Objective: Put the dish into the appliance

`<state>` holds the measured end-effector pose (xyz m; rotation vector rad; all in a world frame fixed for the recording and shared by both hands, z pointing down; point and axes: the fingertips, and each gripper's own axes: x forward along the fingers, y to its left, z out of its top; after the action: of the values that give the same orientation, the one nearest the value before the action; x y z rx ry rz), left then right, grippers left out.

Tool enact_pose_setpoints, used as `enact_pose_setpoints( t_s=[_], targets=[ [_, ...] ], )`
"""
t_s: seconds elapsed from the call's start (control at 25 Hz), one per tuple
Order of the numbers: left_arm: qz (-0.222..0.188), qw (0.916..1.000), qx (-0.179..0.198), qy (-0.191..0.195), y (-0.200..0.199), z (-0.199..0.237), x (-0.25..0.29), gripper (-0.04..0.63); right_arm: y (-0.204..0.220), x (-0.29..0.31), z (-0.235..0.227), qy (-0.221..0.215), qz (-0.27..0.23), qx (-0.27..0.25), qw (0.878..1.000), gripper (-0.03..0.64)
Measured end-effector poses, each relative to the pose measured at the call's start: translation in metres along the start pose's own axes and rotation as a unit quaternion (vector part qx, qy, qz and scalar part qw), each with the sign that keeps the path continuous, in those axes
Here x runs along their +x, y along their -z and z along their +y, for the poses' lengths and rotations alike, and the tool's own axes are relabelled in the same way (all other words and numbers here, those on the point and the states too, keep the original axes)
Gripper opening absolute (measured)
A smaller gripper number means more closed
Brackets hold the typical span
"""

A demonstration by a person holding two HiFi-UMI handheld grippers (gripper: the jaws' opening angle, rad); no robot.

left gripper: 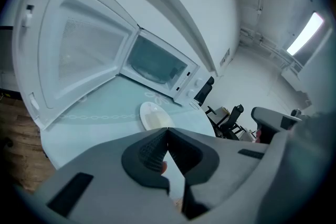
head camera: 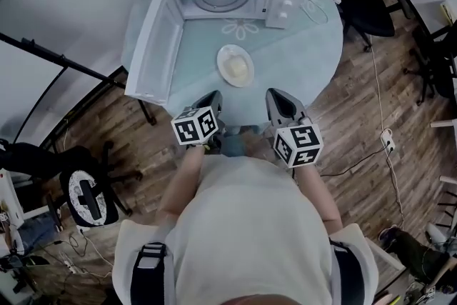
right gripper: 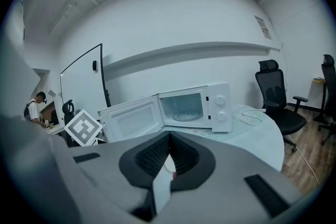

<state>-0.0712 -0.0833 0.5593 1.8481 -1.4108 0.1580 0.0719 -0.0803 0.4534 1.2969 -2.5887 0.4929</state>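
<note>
The left claw (head camera: 213, 99) and the right claw (head camera: 277, 99) hang side by side, each with its jaws pressed together on nothing. Just ahead of them, between the two, the dish (head camera: 235, 66) sits on the round table (head camera: 314, 46). Beyond it the microwave (head camera: 225, 0) stands with its door wide open.

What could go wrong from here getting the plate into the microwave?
The plate lies flat on the table with food on it; a pinch on its thin rim could slip or tip it.
The open door juts out left of the plate; the left gripper might clip it.
</note>
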Motion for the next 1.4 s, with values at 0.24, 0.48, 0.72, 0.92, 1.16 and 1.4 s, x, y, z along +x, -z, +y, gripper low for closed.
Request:
enact_pose_setpoints(
  t_s=[0.24,0.48,0.72,0.92,1.16,1.4],
  targets=[
    [0.028,0.9995,-0.009,0.013,-0.012,0.021,0.035,0.009,-0.01,0.031,-0.011,0.017,0.008,0.002,1.0,0.005],
    [0.058,0.9963,-0.053,0.034,-0.016,0.039,0.065,0.011,-0.014,0.055,-0.018,0.027,0.02,-0.001,0.999,0.005],
    [0.079,0.9813,-0.158,0.076,-0.019,0.053,0.09,0.05,-0.017,0.072,-0.022,0.04,0.025,-0.006,0.999,0.005],
    [0.101,0.96,-0.24,0.103,-0.014,0.062,0.105,0.081,-0.017,0.082,-0.025,0.048,0.03,-0.011,0.998,0.005],
    [0.125,0.9411,-0.291,0.118,-0.008,0.065,0.116,0.141,-0.016,0.092,-0.025,0.052,0.035,-0.008,0.998,0.005],
    [0.146,0.9288,-0.321,0.114,-0.001,0.069,0.123,0.164,-0.016,0.101,-0.025,0.053,0.036,-0.005,0.998,0.005]
  ],
)
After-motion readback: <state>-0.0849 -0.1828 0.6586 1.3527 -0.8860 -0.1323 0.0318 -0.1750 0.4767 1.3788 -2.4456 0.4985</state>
